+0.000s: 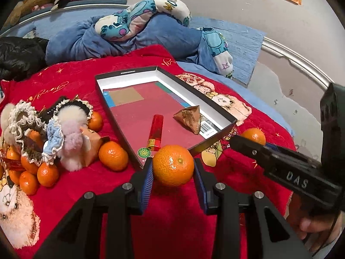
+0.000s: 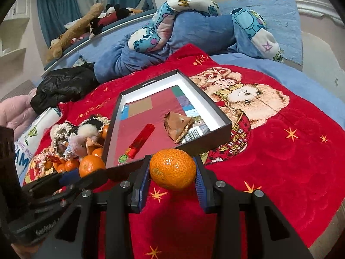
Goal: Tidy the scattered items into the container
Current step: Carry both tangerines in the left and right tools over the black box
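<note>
A black box (image 1: 127, 72) with white inner walls lies open on the red blanket. In it are a red lighter (image 1: 155, 132) and a brown pyramid packet (image 1: 189, 118). My left gripper (image 1: 173, 163) is shut on a mandarin (image 1: 173, 169) just before the box's near corner. In the right wrist view my right gripper (image 2: 172, 161) is shut on another mandarin (image 2: 172, 170), close to the box's near wall (image 2: 215, 143). The lighter (image 2: 140, 140) and the packet (image 2: 175, 127) show there too. Each gripper appears at the edge of the other's view.
Left of the box lies a heap of mandarins (image 1: 113, 155) and frilly, fluffy hair ties (image 1: 64, 120). Behind the red blanket (image 2: 280, 161) are a blue quilt with a patterned cushion (image 1: 138, 19) and a black jacket (image 2: 62, 85). A hand (image 1: 312, 224) holds the right gripper.
</note>
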Action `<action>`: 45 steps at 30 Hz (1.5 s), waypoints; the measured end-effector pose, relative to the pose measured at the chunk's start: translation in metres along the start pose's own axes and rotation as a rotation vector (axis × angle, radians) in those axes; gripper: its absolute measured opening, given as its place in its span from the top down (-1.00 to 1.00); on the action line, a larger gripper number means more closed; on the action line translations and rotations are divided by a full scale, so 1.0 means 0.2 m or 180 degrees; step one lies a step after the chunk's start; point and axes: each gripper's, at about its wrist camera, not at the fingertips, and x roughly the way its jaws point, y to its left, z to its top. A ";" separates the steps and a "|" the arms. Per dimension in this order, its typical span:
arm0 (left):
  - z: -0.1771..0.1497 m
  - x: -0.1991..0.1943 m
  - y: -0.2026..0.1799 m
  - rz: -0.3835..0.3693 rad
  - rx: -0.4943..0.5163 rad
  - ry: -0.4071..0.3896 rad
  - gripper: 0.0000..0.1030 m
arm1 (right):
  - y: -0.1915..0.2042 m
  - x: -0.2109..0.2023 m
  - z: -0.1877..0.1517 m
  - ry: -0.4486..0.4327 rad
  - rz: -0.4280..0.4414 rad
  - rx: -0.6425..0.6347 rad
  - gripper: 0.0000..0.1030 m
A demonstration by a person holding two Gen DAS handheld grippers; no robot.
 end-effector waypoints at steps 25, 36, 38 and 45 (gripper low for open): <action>0.49 0.55 0.25 0.0357 -0.0285 0.0229 0.28 | 0.00 0.74 0.56 0.0575 0.0121 -0.0231 0.30; 0.47 0.69 0.31 0.0284 -0.0308 0.0265 0.28 | 0.01 0.93 0.56 0.0886 0.0066 -0.0399 0.30; 0.47 0.69 0.30 0.0296 -0.0269 0.0263 0.28 | 0.01 0.92 0.56 0.0870 0.0029 -0.0358 0.30; 0.47 0.70 0.29 0.0267 -0.0225 0.0250 0.28 | 0.04 0.94 0.54 0.0798 -0.0136 -0.0473 0.29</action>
